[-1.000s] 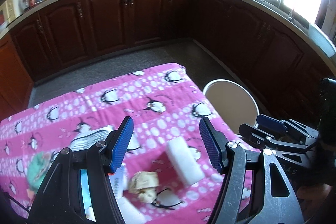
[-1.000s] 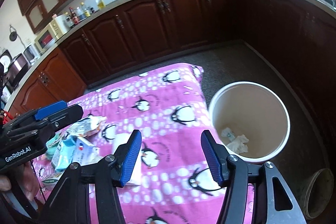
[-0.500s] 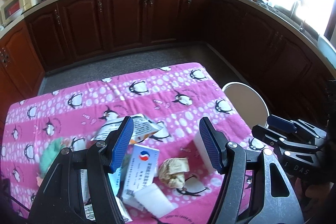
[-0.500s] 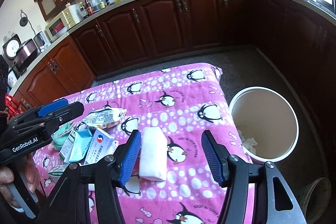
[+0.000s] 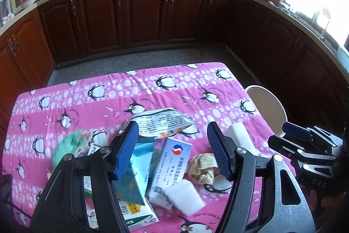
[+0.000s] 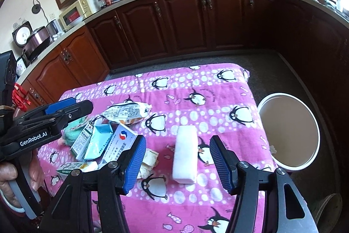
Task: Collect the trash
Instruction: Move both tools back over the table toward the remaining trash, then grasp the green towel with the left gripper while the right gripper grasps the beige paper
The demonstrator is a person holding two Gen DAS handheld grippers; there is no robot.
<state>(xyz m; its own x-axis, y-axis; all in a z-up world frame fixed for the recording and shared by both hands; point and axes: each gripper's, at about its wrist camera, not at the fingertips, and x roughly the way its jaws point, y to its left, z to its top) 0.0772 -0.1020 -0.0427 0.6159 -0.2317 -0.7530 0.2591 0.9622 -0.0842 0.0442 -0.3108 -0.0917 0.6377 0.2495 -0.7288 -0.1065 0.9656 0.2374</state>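
A pile of trash lies on the pink penguin tablecloth (image 5: pixel 170 80): a white medicine box (image 5: pixel 172 163), a teal carton (image 5: pixel 135 172), a printed snack bag (image 5: pixel 159 121), crumpled paper (image 5: pixel 201 167) and a white foam piece (image 5: pixel 184 196). My left gripper (image 5: pixel 172 125) hovers open above this pile with nothing between its pads. My right gripper (image 6: pixel 177 139) is open above a long white block (image 6: pixel 185 154), without touching it. A white bin (image 6: pixel 288 132) stands on the floor off the table's right edge.
A green cloth (image 5: pixel 67 145) lies left of the pile. A hand (image 6: pixel 8 180) holds the left gripper (image 6: pixel 80 104) at the right wrist view's left edge. Dark wooden cabinets (image 5: pixel 141 14) ring the room, with grey floor (image 6: pixel 261 58) between them and the table.
Both views have swung from the bin side towards the pile, so more of the table shows and the bin sits further right. Both grippers stayed open and hold nothing.
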